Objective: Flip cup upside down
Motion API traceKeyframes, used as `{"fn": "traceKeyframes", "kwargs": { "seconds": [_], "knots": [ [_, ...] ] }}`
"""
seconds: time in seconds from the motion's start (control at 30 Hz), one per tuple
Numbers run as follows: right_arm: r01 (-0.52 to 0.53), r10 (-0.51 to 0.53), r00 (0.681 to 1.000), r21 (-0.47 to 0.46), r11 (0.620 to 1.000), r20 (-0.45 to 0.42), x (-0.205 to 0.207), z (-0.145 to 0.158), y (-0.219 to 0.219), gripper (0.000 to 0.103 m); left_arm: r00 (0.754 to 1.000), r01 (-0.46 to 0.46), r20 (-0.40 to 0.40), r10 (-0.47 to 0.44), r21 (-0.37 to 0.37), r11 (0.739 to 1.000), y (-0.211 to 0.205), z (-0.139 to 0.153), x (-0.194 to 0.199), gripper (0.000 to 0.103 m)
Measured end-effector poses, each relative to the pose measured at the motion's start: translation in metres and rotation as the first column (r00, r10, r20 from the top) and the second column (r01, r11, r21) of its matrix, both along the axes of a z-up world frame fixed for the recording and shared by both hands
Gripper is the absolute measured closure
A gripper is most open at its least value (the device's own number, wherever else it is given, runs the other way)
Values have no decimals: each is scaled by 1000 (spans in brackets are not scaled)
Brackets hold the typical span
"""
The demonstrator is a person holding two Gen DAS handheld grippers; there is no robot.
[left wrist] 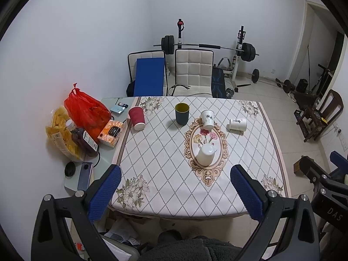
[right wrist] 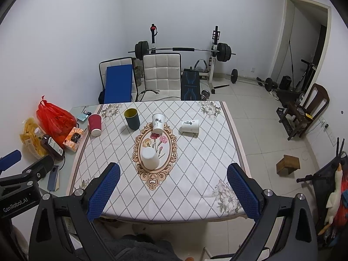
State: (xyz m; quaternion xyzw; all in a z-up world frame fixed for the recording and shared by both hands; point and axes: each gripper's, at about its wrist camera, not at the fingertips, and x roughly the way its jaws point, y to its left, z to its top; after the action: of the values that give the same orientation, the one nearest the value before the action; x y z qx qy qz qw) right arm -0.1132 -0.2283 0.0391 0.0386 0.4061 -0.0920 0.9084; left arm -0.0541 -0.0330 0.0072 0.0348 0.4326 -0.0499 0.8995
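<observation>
Several cups stand on the patterned tablecloth (left wrist: 165,174) (right wrist: 195,169). A dark green cup (left wrist: 182,113) (right wrist: 132,118) stands upright, mouth up. A red paper cup (left wrist: 137,117) (right wrist: 95,124) and a white printed cup (left wrist: 207,119) (right wrist: 158,123) look upside down. Another white cup (left wrist: 237,124) (right wrist: 190,126) lies on its side. A plain white cup (left wrist: 206,154) (right wrist: 150,158) sits upside down in the oval medallion. My left gripper (left wrist: 176,193) and right gripper (right wrist: 174,192) are open and empty, held above the table's near edge.
Left of the table a side surface holds a red bag (left wrist: 87,108), a snack bag (left wrist: 61,132), a bottle (left wrist: 83,140), a tissue box (left wrist: 111,133) and a phone (left wrist: 84,176). White chairs (left wrist: 193,71) and a barbell rack (left wrist: 206,47) stand behind.
</observation>
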Motion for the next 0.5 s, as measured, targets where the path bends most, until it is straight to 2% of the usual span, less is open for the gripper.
{"fn": "traceKeyframes", "kwargs": {
  "seconds": [0.5],
  "knots": [
    [-10, 10, 1000, 7, 1000, 3, -3, 2, -2, 2, 1000, 3, 0, -3, 3, 1000, -3, 1, -2, 0]
  ]
}}
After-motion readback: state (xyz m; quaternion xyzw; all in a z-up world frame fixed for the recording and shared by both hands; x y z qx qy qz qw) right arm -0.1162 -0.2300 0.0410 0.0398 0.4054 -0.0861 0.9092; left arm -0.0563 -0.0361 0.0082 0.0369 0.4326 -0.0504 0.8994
